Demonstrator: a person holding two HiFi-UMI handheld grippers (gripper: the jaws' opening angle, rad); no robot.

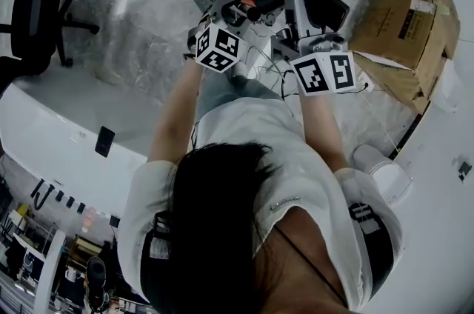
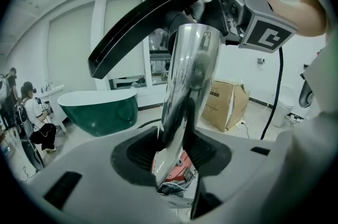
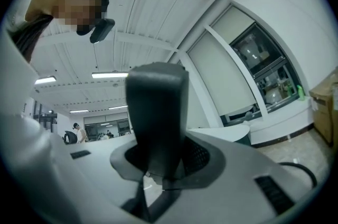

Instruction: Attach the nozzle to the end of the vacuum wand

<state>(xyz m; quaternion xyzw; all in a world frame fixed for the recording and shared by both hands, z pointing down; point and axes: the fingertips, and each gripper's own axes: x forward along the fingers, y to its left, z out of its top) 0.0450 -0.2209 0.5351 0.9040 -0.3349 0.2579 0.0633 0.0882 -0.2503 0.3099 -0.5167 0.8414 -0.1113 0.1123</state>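
Chrome wand (image 2: 189,80): rigid, probably slick, clamped in left tongs (image 2: 174,162); black nozzle (image 3: 157,112): likely light, gripped by right tongs (image 3: 158,167).

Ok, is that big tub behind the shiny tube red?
No, the tub behind the shiny tube is dark green with a white rim in the left gripper view.

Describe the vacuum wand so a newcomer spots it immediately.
In the left gripper view, right of the green bathtub, the left gripper clamps a tube rising up the frame's middle: the vacuum wand. It alone is mirror-bright chrome; the nozzle arching over its top is black.
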